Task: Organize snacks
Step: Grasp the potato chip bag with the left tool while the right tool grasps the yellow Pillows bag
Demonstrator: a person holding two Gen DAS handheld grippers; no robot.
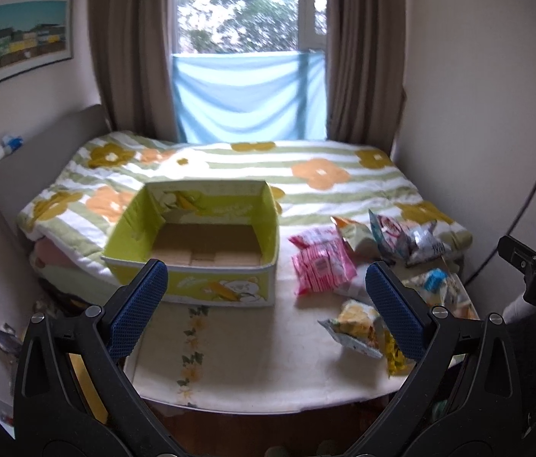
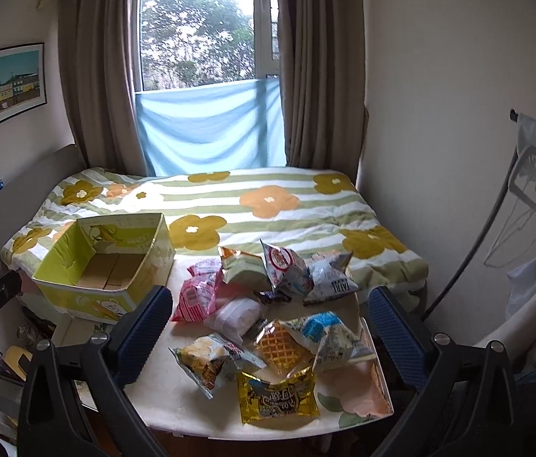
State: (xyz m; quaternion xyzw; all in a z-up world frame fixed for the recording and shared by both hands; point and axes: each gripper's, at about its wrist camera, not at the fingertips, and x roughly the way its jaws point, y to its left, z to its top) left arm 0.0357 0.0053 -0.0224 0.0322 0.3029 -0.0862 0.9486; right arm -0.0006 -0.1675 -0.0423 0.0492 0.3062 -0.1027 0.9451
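2 wrist views toward shared table (image 1: pixel 268 361), bed (image 2: pixel 287 205)

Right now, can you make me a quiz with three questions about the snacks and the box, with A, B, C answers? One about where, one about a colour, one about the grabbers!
1. Where is the cardboard box compared with the snack pile?
A. Left of it
B. Right of it
C. On top of it

2. What colour is the packet nearest the table's front edge?
A. Purple
B. Gold
C. Black

3. What are the two grippers doing?
A. Both open, holding nothing
B. Both squeezing packets
C. One is holding the box

Answers:
1 A: in the right wrist view the box stands left of the snacks, empty inside.
2 B: the gold packet lies closest to the front.
3 A: the left gripper and the right gripper have their fingers spread wide with nothing between them.
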